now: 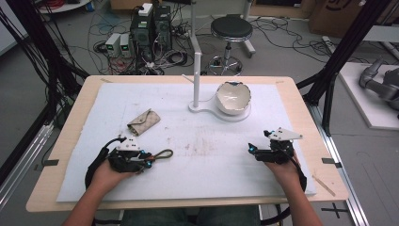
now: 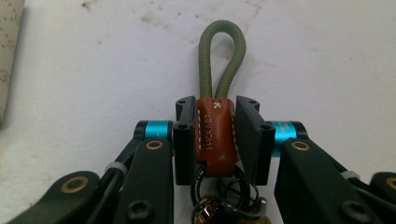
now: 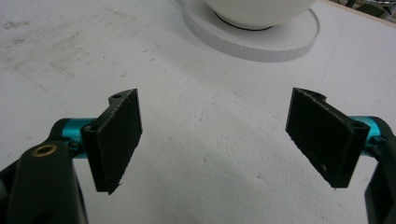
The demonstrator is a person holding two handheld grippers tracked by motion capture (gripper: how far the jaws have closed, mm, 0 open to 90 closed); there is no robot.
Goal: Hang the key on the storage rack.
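Down near the front left corner of the table [image 1: 66, 141], the left gripper [image 2: 216, 140] is clenched on a keychain [image 2: 215, 140]: its two flat black pads press against the sides of a smooth tan leather tab with pale stitching along its edges and stamped lettering down its face. From the top of the tab a loop of olive-green woven cord [image 2: 222, 51] runs out onto the mat, rounded at its far end and narrowing where both strands enter the leather. Below the tab, dark metal rings [image 2: 224, 196] hang between the jaw arms, one with a coppery shine. In the high view the same loop [image 1: 163, 153] lies flat on the mat just beyond the gripper tips.

Over by the front right corner, the right gripper [image 3: 231, 140] is released, its jaws well apart with nothing between them; the pads are rectangular, matte black and rough-edged, on bright blue anodised pins.

A white foam mat [image 1: 211, 174] covers most of the pale wooden tabletop; its surface is grainy and carries brownish smudges near the middle. Toward the left, a small beige patterned fabric pouch [image 1: 143, 122] with an envelope flap lies tilted. Toward the far edge, a glossy white bowl [image 1: 233, 98] with an uneven rim sits on a round white base [image 1: 242, 115] from which a slim white post [image 1: 196, 70] rises.
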